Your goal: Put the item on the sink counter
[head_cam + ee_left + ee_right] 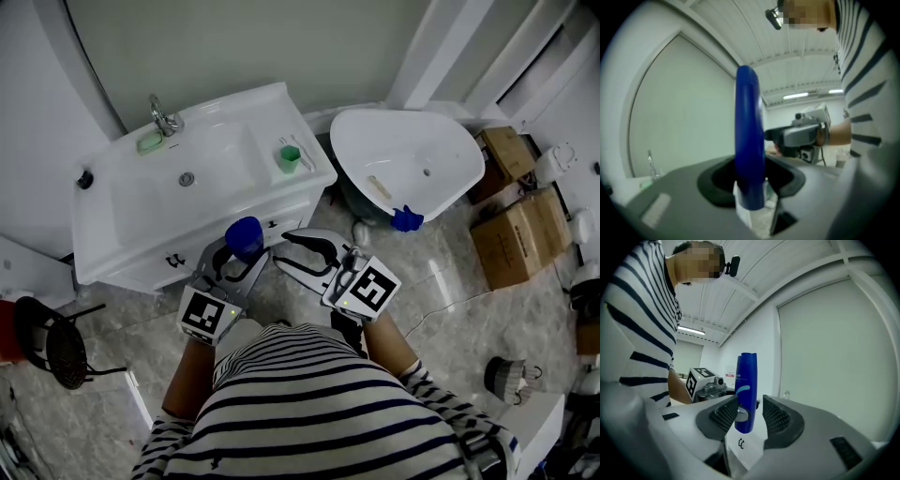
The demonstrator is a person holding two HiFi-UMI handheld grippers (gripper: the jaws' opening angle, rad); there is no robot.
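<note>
A tall blue bottle (pixel 245 235) stands upright between the jaws of my left gripper (pixel 241 253), which is shut on it in front of the white sink counter (pixel 274 120). In the left gripper view the bottle (pixel 749 136) shows edge-on, rising from between the dark pads of that gripper (pixel 751 182). My right gripper (pixel 280 252) points at the bottle from the right. Its ribbed pads stand apart in the right gripper view, at either side of the bottle (pixel 746 380) without pressing on it, so that gripper (pixel 747 416) is open.
On the counter are a faucet (pixel 165 118), a green soap bar (pixel 149 142) and a green cup (pixel 289 157) at the right end. A white tub (pixel 403 155) with a blue item (pixel 406 219) lies to the right, with cardboard boxes (pixel 520 234) beyond. A black wire stool (pixel 52 342) stands at the left.
</note>
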